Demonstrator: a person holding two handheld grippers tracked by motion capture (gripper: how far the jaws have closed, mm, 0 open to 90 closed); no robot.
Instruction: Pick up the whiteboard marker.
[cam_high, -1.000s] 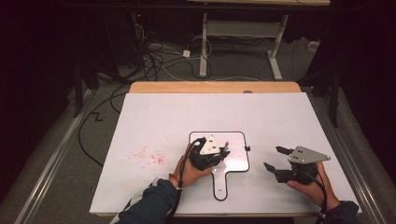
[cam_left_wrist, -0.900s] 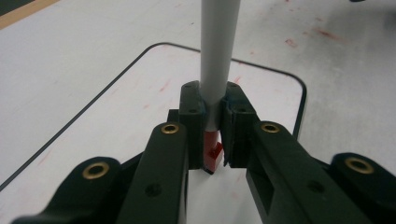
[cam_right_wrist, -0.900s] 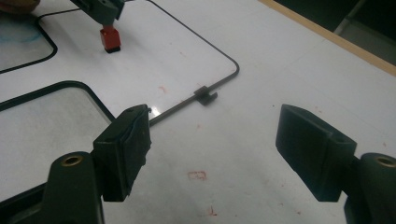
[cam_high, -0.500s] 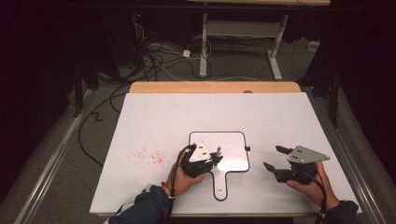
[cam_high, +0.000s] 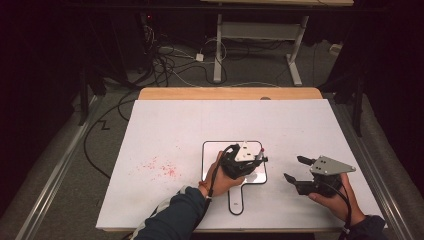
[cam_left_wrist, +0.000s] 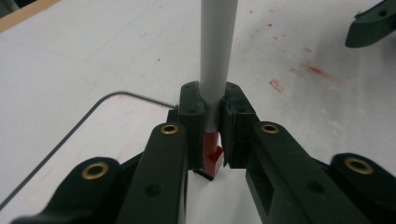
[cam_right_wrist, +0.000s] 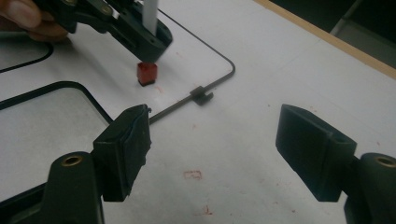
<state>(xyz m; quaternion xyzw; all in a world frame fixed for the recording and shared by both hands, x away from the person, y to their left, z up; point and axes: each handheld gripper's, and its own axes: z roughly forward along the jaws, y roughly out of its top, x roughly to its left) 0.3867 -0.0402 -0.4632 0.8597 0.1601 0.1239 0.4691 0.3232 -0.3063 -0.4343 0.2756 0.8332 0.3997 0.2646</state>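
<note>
Table (cam_high: 150, 130): white top, wooden edge along the far side, faint red smears left of centre and near your right gripper.

Whiteboard (cam_high: 210, 150): small, black-rimmed, with a handle pointing toward you, lying flat near the middle of the table. Nothing rests on its bare surface; part of it is covered by your left hand and gripper.

Left gripper (cam_high: 261, 156): your jaws are clamped on a marker, holding it over the board's right part.

Right gripper (cam_high: 295, 169): jaws spread apart with nothing between them, held just above the table to the right of the board, well clear of it.

Marker (cam_left_wrist: 215, 60): grey barrel standing upright between the left pads, red tip (cam_right_wrist: 145, 73) pointing down at the board. Whether the tip touches the surface cannot be told.

Clip (cam_right_wrist: 201, 94): small black piece on the board's rim; too small to make out further.

The marker's upper end is cut off in both gripper views.
</note>
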